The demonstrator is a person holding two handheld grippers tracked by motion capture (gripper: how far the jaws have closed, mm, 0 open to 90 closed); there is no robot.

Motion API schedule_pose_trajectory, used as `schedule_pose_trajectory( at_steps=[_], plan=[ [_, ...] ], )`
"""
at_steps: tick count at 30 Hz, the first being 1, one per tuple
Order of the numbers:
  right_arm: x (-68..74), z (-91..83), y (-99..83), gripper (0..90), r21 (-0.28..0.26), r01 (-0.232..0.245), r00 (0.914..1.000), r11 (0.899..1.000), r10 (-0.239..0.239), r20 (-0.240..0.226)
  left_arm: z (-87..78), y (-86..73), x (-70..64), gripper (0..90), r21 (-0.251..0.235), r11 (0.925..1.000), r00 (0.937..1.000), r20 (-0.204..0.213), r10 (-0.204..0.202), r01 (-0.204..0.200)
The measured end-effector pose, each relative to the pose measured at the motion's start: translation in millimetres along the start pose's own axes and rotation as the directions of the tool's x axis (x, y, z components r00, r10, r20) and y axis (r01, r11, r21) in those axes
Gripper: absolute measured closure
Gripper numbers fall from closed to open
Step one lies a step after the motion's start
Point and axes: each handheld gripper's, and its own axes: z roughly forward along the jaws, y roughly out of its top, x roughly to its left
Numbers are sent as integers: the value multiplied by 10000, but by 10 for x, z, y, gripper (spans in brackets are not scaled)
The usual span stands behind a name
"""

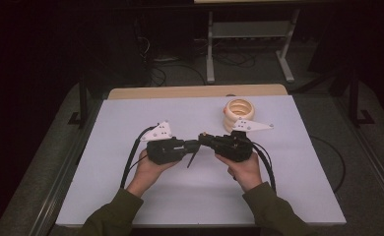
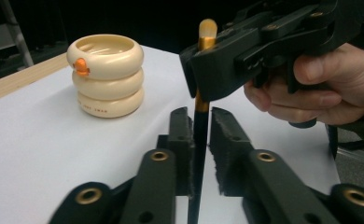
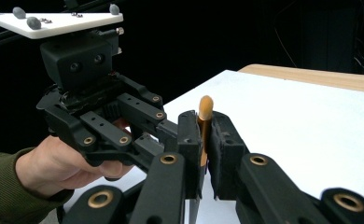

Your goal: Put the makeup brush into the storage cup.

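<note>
A makeup brush [image 1: 192,158] with a black handle, gold ferrule and peach bristle tip [image 2: 207,30] is held upright between both grippers over the middle of the white table. My left gripper [image 2: 199,114] is shut on the black handle. Just above it, my right gripper [image 3: 204,121] is shut on the gold ferrule, with the tip [image 3: 205,108] sticking out above its jaws. In the high view the left gripper [image 1: 187,145] and right gripper [image 1: 205,140] meet nose to nose. A cream holder [image 1: 239,112] made of stacked rings stands at the back right.
The white table top [image 1: 131,196] has a wooden strip [image 1: 180,92] along its far edge. The cream holder [image 2: 106,74] carries a small orange knob and stands open-topped. Cables trail from both grippers toward the person. A metal frame [image 1: 249,34] stands on the floor beyond.
</note>
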Motion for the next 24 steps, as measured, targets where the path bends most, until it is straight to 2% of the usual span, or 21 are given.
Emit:
schedule_pose_trajectory(
  at_steps=[5,10,12,16,24],
  plan=[
    [-7,-24,11,830,43,231,9996,9997,-232,169,-34,-6,26,648,152,9997,9998,-54,-184,185],
    [-14,-53,27,830,46,438,9985,9990,-439,328,-94,-23,59,596,159,9995,9995,-177,-252,255],
    [-16,-70,34,830,84,468,9981,9989,-470,390,-113,-22,69,565,308,9991,9995,-142,-299,303],
    [-28,-100,48,830,159,665,9966,9977,-672,477,-146,-47,75,491,599,9977,9993,-202,-306,318],
    [-51,-127,53,830,289,793,9950,9964,-809,592,-240,-86,72,400,696,9971,9987,-433,-285,315]
  ],
)
